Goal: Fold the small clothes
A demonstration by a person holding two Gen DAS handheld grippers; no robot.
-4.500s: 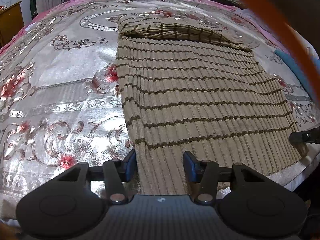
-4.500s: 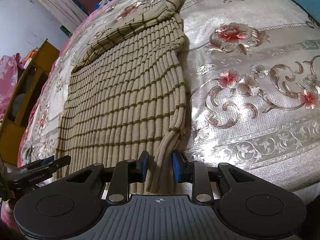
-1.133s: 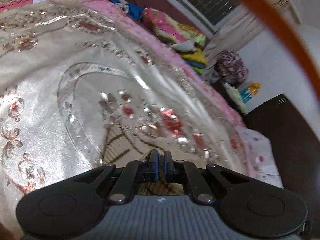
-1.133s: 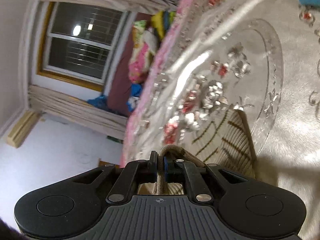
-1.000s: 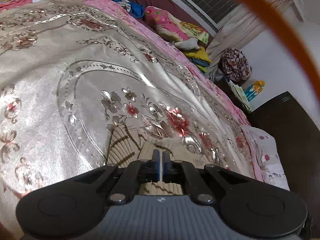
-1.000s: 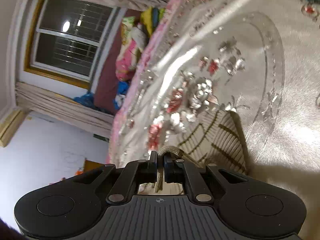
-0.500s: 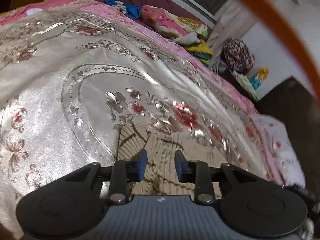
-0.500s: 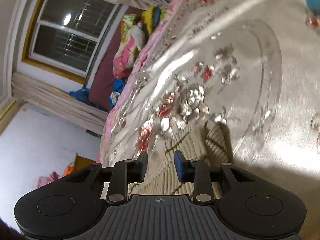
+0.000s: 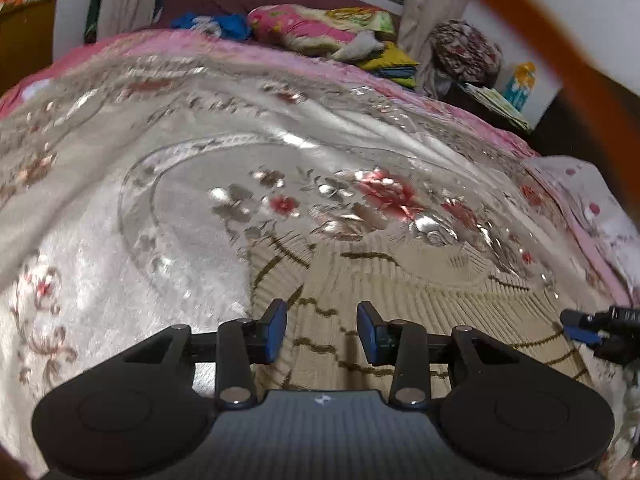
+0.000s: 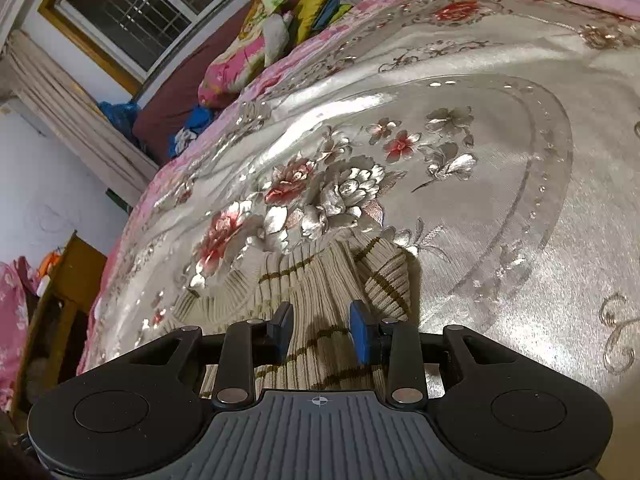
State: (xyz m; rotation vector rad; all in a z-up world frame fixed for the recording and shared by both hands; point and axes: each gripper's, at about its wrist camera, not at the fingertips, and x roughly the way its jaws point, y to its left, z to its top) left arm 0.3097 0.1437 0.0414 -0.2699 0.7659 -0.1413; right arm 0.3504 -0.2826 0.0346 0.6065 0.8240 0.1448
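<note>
A: Where is the sweater (image 9: 420, 292)?

B: On the bed, lying flat on the silver floral bedspread (image 9: 140, 208). It is beige ribbed knit with thin brown stripes. The right wrist view shows its far edge bunched into a small ridge, with one rounded fold (image 10: 384, 276) lying off to the right of the main body.

A: Left gripper (image 9: 322, 330)?

B: Above the near part of the sweater, angled downward. Its jaws have just been opening. The blue-padded fingers (image 9: 276, 328) stand apart with the knit visible in the gap below them; the pads press on nothing.

A: Right gripper (image 10: 322, 330)?

B: Same posture over its side of the sweater. Its jaws also opened just now and stand apart. The fabric lies beneath the gap, loose, not clamped. In the left wrist view the right gripper's tip shows at the right edge, near the sweater's border.

A: Surroundings?

B: Pink border on the bedspread; pillows (image 10: 236, 60) and folded bedding (image 9: 384, 60) piled at the head of the bed; a barred window (image 10: 136, 12) behind; a wooden cabinet (image 10: 60, 280) at the left side. Left view is slightly blurred.
</note>
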